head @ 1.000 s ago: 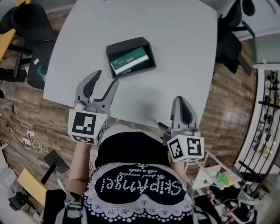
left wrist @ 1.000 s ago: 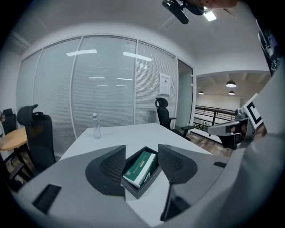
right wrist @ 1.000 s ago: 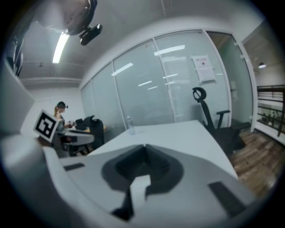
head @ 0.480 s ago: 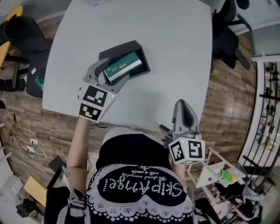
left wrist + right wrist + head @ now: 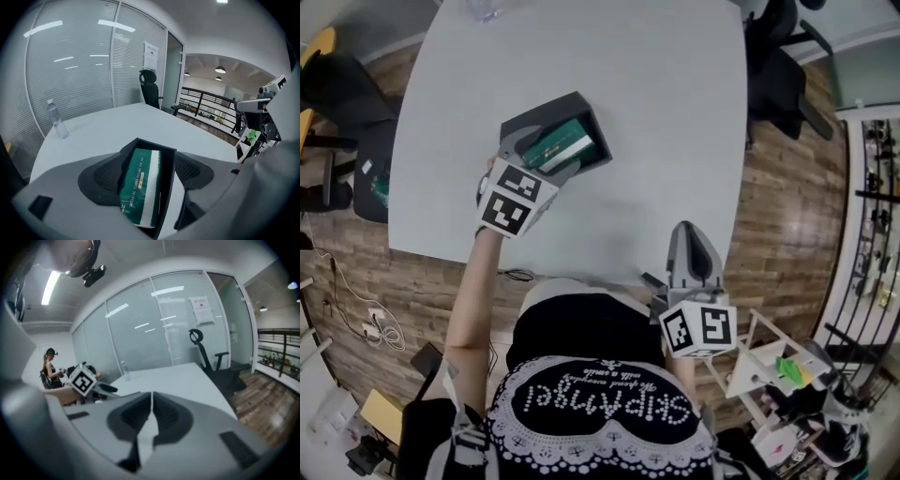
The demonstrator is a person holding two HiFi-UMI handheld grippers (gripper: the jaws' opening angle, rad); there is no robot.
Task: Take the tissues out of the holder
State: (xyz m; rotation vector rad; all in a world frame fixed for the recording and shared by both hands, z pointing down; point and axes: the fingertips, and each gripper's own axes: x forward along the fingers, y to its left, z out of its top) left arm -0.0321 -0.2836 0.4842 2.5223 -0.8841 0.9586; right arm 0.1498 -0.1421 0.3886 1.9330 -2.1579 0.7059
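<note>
A black open-top holder (image 5: 581, 105) sits on the white table (image 5: 666, 112) with a green and white tissue pack (image 5: 560, 146) lying in it. My left gripper (image 5: 546, 156) reaches down over the holder's near end. Its jaws have just been opening and stand wide. In the left gripper view the holder (image 5: 151, 146) and the tissue pack (image 5: 139, 185) lie between the two pads (image 5: 105, 176), which do not press on them. My right gripper (image 5: 690, 232) hangs shut and empty by the table's near edge, its jaws together (image 5: 151, 398).
A clear water bottle (image 5: 57, 121) stands at the table's far left corner. Black office chairs (image 5: 783, 75) stand around the table, one at its far end (image 5: 150, 89). A white rack with small items (image 5: 773, 370) is on the wood floor at my right.
My left gripper has moved forward and down from the table's near edge to the holder, and its jaws have spread wider. The right gripper has hardly moved.
</note>
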